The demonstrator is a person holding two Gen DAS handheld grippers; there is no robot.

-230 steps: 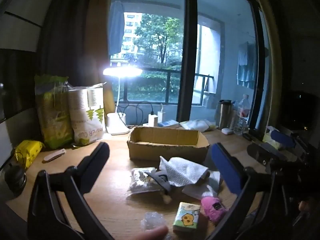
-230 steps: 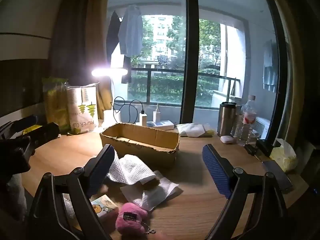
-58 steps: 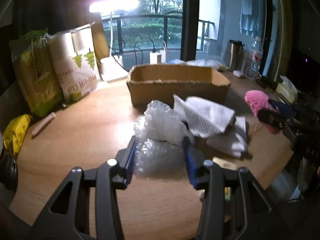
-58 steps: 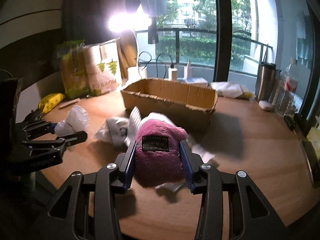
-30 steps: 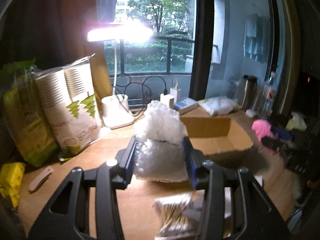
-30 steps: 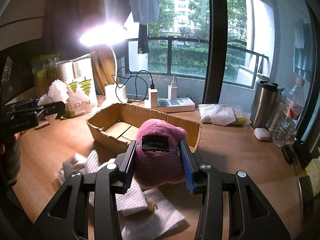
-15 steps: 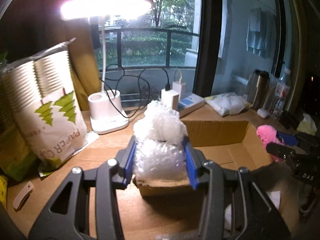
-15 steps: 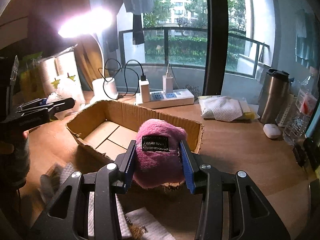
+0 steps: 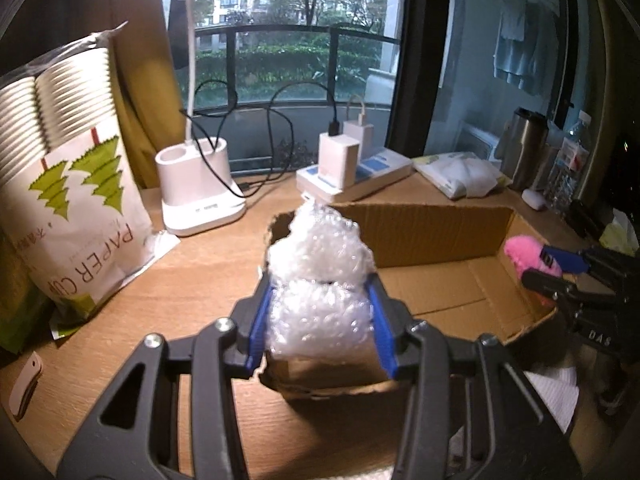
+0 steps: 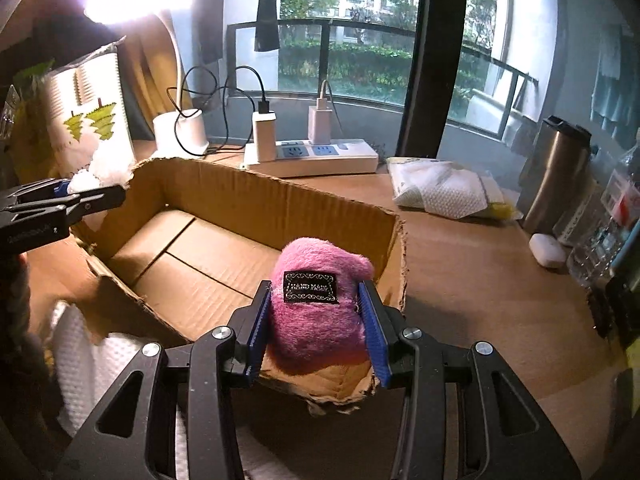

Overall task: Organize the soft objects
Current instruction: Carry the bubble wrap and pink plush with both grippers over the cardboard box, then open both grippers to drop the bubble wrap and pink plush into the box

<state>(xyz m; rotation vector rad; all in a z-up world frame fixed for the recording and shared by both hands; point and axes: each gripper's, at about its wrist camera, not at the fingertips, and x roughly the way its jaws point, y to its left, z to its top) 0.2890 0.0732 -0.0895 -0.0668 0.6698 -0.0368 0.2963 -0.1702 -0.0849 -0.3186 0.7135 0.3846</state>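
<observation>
My left gripper [image 9: 318, 322] is shut on a wad of clear bubble wrap [image 9: 318, 280] and holds it over the left end of an open, empty cardboard box [image 9: 448, 280]. My right gripper [image 10: 316, 326] is shut on a pink plush toy [image 10: 316, 312] with a black label, held over the box's [image 10: 208, 264] near right corner. In the left wrist view the plush [image 9: 526, 254] and right gripper [image 9: 556, 266] show at the box's right end. In the right wrist view the left gripper [image 10: 86, 196] and bubble wrap [image 10: 106, 172] show at the box's left end.
White paper towels [image 10: 92, 364] lie on the wooden table in front of the box. Behind it stand a lamp base [image 9: 200, 188], a power strip with chargers [image 10: 312, 156], a paper cup bag [image 9: 68, 208], a tissue pack [image 10: 444, 192], a steel mug [image 10: 556, 176] and a bottle.
Both grippers have moved forward and lower over the box, each still holding its object. The box looks closer in both views.
</observation>
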